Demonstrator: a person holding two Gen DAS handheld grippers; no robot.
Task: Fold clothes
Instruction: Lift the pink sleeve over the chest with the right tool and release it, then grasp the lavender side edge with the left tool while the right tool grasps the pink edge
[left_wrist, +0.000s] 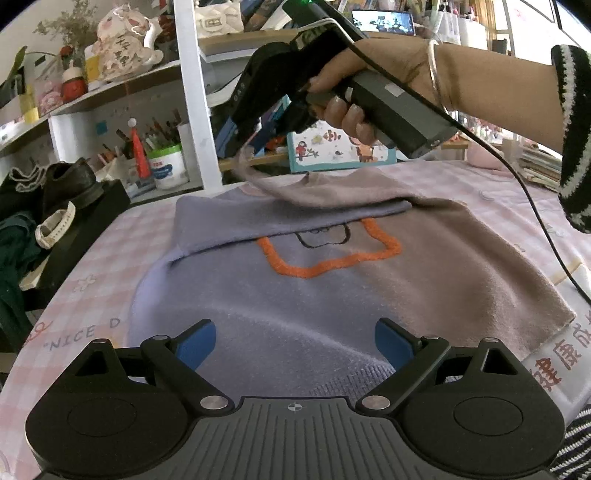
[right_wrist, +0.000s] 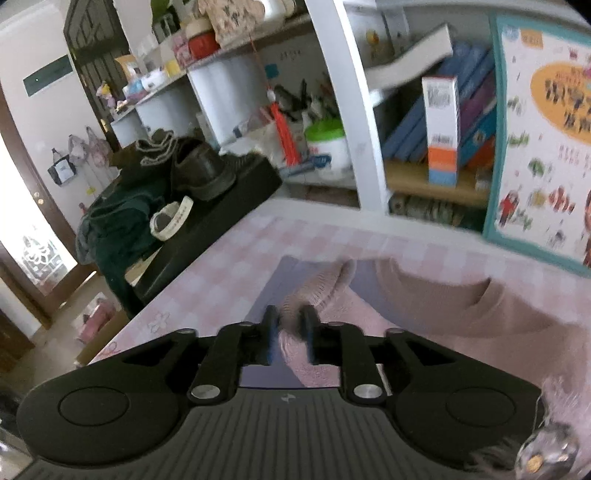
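A lilac and taupe sweater (left_wrist: 295, 280) with an orange outlined motif (left_wrist: 332, 258) lies flat on the pink checked tablecloth (left_wrist: 107, 243). The lilac sleeve (left_wrist: 258, 218) is folded across the chest. My left gripper (left_wrist: 295, 343) is open and empty, low over the sweater's hem. My right gripper (left_wrist: 243, 147) is shut on the cuff of the taupe sleeve (left_wrist: 314, 192) and holds it lifted above the sweater's far left shoulder. In the right wrist view the right gripper (right_wrist: 290, 332) pinches the ribbed cuff (right_wrist: 317, 291).
A black box with a dark shoe (left_wrist: 70, 184) and dark clothes sits at the table's left edge. White shelving (left_wrist: 192, 92) with books, jars and a picture book (left_wrist: 340, 147) stands behind the table. A black cable (left_wrist: 532, 206) hangs from the right gripper.
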